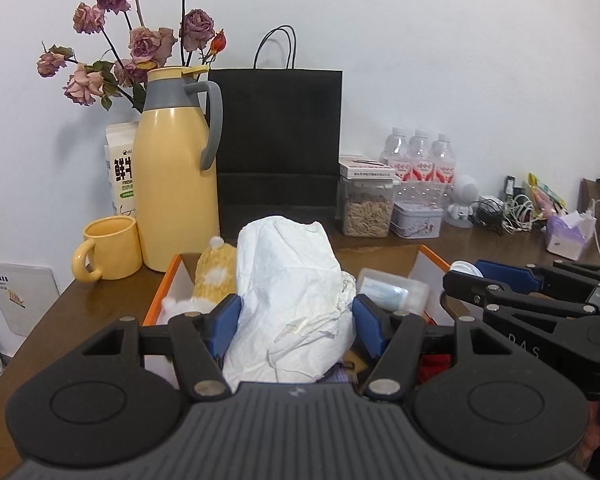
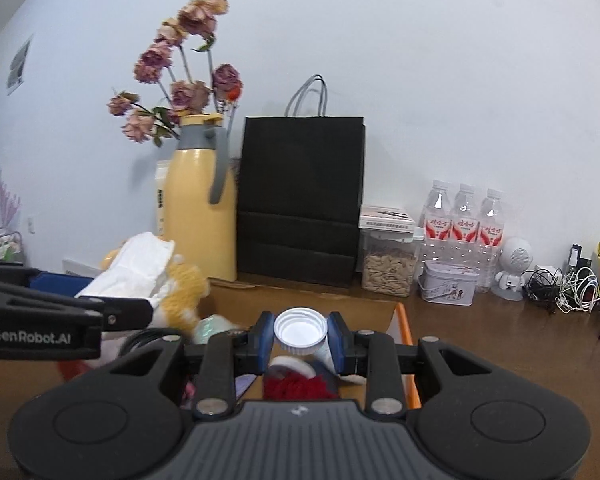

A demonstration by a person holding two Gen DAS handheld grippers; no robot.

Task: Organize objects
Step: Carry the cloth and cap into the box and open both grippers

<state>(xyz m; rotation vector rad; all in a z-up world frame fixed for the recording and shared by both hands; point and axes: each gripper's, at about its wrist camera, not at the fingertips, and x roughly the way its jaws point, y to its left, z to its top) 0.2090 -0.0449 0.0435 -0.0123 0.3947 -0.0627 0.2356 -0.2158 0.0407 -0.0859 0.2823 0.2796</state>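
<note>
Fingers first: the left gripper (image 1: 296, 320) is clenched on a crumpled white tissue pack (image 1: 290, 300), its blue pads (image 1: 224, 322) pressing the soft sides so the bundle bulges up between them. The right gripper (image 2: 300, 338) is pinched on a white ribbed cap (image 2: 300, 330), which seems to top a small bottle whose body is hidden below the fingers. Both loads hang over an orange-edged cardboard box (image 1: 160, 292) directly beneath, so I judge they are either being lifted out or lowered in for sorting; which one I cannot tell.

Just beyond the left fingers lie a yellow knitted plush (image 1: 216, 268) and a clear packet of masks (image 1: 392, 290), both half buried. Under the right fingers something red and woolly (image 2: 296, 386) shows, its shape unclear. The box's near wall is cut off by both gripper bodies.

Farther ahead on the bench (image 2: 480, 332) stand a yellow thermos jug (image 1: 176, 184), a black paper bag (image 1: 278, 140), a jar of seeds (image 2: 388, 266) and three water bottles (image 2: 466, 224).
</note>
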